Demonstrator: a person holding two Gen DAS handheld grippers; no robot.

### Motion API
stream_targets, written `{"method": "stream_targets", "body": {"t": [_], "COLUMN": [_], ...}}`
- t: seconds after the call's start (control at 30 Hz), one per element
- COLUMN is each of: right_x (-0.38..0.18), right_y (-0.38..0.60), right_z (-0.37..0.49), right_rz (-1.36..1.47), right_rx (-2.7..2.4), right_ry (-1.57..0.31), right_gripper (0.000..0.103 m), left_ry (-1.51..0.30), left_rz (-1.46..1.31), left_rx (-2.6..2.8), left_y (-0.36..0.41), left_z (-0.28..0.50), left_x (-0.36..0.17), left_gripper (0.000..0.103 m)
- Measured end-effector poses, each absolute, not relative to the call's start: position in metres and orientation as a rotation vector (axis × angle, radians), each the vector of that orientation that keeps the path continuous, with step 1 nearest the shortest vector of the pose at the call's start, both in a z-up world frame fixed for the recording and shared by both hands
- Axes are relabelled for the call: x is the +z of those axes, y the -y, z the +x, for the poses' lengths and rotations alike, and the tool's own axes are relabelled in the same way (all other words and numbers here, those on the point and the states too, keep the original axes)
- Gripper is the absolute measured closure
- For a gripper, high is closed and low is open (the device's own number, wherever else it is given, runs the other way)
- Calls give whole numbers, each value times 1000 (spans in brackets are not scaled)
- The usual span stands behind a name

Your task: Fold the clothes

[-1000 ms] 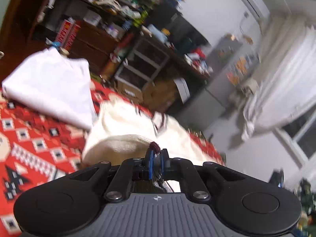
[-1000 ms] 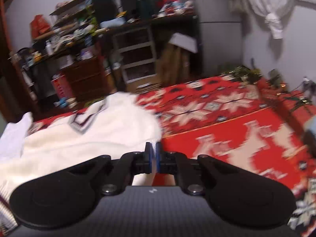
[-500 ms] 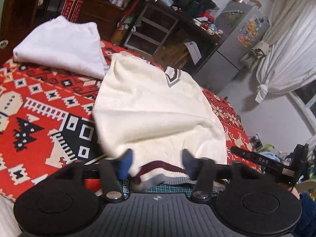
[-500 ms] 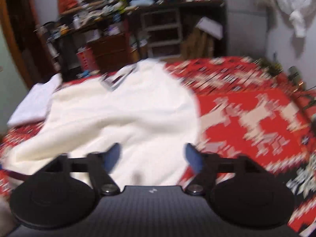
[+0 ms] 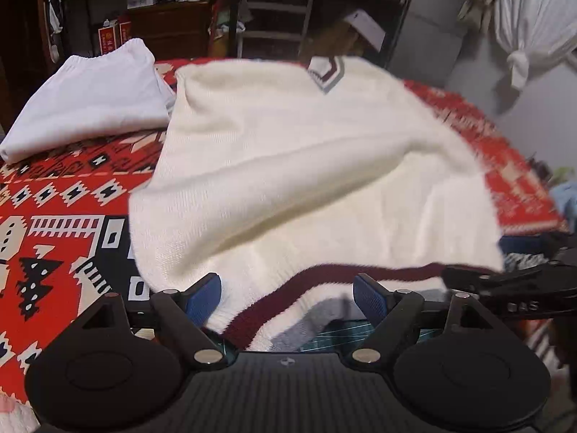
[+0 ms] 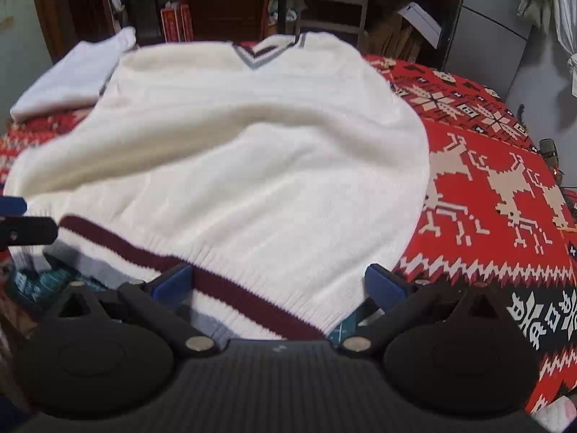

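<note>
While the cream sweater (image 5: pixel 295 166) lies spread on the red patterned cloth (image 6: pixel 505 180), its ribbed hem with the maroon stripe (image 6: pixel 230 288) sits between the fingers of both tools. The left gripper (image 5: pixel 288 297) has its jaws apart and opening; the blue pads (image 5: pixel 203 297) stand clear of the knit. The right gripper (image 6: pixel 276 287) is likewise wide and opening, with the hem lying loose between its pads. A folded white garment (image 5: pixel 90 101) rests beside the sweater's far left shoulder.

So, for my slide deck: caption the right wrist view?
Right gripper opening over cream V-neck sweater's hem, spread on red patterned blanket.
</note>
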State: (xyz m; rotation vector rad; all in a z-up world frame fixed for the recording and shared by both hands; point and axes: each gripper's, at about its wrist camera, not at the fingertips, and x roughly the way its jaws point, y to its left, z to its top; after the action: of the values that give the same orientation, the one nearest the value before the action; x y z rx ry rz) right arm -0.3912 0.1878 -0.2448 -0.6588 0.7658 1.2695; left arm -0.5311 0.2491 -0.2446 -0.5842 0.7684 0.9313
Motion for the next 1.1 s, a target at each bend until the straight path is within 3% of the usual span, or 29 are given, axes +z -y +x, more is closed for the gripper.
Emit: {"method": "stream_targets", "body": {"t": [0.1,0.33,0.67,1.1], "right_x": [-247,-246,-247,-247], "right_y": [-185,-193,-205,-204], "right_z": [-393,-389,-373,-375], "right_rz": [-655,-661,-669,-671], "right_rx": [1270,1240,1186,1183], "right_ry": [-761,-812,-943,-931], "right_gripper": [0,0,0,0], "left_ry": [-804,-879,-993,-1016], "left_rz": [-606,-592,-571,-605], "left_rx": [959,975,938,952], "left_y": [-252,-252,-257,-256], "left_z": [-531,-523,-511,-507], "left_x": [-252,-257,-258,-256], "left_gripper": [21,0,0,0]}}
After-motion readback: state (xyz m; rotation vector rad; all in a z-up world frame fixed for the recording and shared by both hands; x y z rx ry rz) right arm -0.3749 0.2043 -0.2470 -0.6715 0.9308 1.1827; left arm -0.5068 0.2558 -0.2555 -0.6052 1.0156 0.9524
